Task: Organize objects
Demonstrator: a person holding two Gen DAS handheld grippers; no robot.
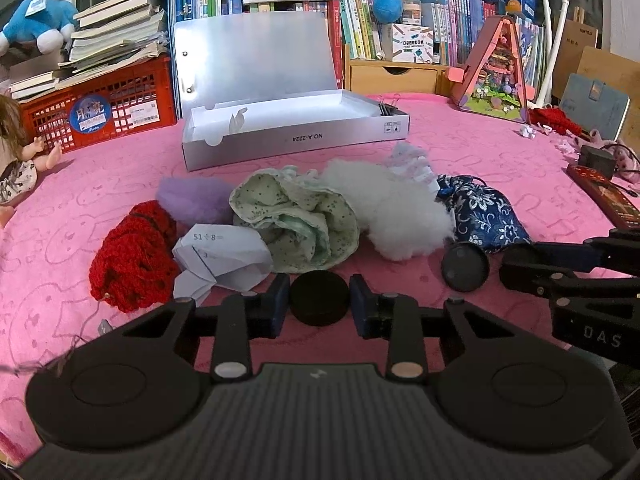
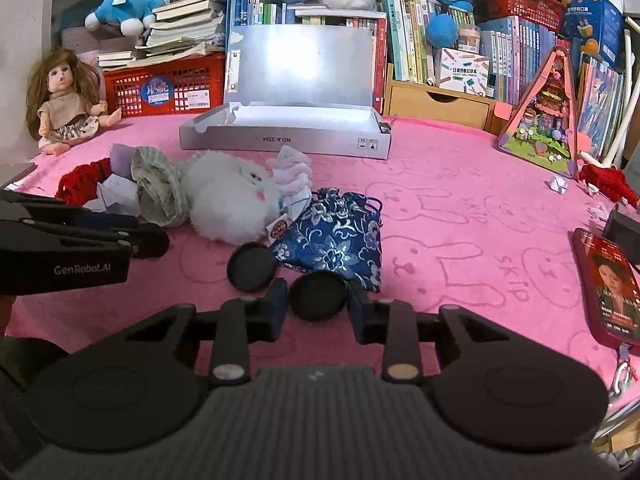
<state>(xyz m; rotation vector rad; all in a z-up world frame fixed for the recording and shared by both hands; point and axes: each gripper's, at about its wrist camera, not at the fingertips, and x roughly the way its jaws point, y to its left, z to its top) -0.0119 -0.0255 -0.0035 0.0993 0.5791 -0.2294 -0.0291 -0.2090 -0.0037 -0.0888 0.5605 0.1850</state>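
My left claw [image 1: 319,300] pinches a black disc [image 1: 319,298]; my right claw [image 2: 318,298] pinches another disc [image 2: 317,296], both near me. The far silver box [image 1: 296,136] reads "NO.A-2224".

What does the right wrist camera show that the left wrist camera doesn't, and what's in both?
Only the right wrist view shows the whole doll and the white plush's face. Only the left wrist view shows the folded paper with sums and the purple fluff clearly. Both show the open silver box, the blue floral pouch and a black disc between each gripper's fingers.
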